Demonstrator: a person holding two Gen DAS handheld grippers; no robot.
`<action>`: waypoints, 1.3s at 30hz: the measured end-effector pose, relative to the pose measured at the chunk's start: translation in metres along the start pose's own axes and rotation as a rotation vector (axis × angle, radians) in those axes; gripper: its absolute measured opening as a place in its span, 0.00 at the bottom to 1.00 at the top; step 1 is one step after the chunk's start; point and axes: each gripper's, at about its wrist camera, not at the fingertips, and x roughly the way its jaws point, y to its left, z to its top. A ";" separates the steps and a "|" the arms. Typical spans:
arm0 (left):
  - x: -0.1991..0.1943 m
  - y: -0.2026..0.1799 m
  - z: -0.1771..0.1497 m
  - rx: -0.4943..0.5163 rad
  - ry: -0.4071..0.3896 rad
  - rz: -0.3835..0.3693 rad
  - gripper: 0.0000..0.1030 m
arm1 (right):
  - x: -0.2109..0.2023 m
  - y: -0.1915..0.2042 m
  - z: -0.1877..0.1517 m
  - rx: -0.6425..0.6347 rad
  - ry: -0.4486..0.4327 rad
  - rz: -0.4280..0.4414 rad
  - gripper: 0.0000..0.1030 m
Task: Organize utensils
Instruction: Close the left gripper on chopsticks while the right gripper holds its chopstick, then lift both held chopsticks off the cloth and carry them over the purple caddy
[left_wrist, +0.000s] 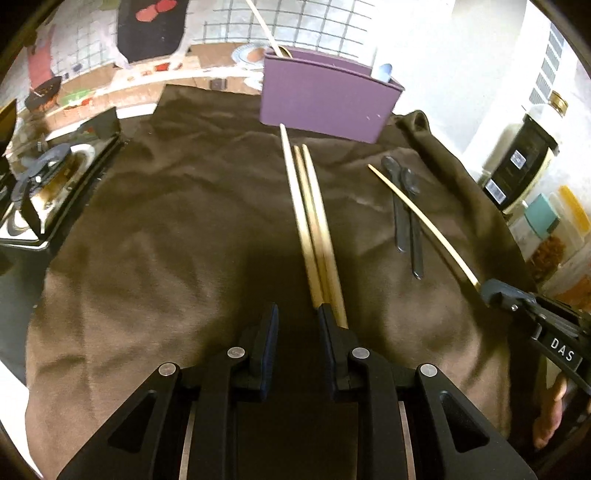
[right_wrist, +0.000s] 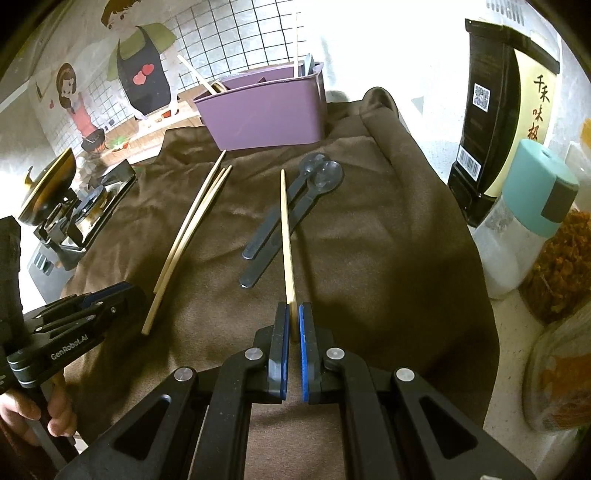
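Three pale wooden chopsticks (left_wrist: 314, 221) lie side by side on the brown cloth (left_wrist: 166, 240), pointing at the purple utensil holder (left_wrist: 325, 99). My left gripper (left_wrist: 297, 325) stands open at their near ends; the sticks run past its right finger and the gap between the fingers is empty. My right gripper (right_wrist: 294, 317) is shut on the near end of a single chopstick (right_wrist: 286, 240), which slants across two dark spoons (right_wrist: 295, 199) lying on the cloth. The holder (right_wrist: 266, 114) stands at the far edge with a few utensils in it. The left gripper (right_wrist: 122, 295) shows low at the left.
A gas stove (right_wrist: 74, 206) borders the cloth on the left. On the right stand a dark sauce bottle (right_wrist: 495, 129), a teal-capped shaker (right_wrist: 524, 214) and jars with orange contents (right_wrist: 561, 258). A tiled wall with a cartoon sticker lies behind the holder.
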 end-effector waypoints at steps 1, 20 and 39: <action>0.001 -0.002 -0.001 0.012 0.002 -0.002 0.22 | 0.000 -0.001 0.000 0.000 0.001 0.000 0.04; -0.011 -0.009 -0.007 0.049 -0.054 -0.001 0.20 | 0.002 -0.003 -0.002 0.004 0.004 0.004 0.04; 0.015 -0.026 -0.004 0.124 -0.022 0.032 0.12 | 0.005 -0.001 -0.002 -0.008 0.027 0.016 0.05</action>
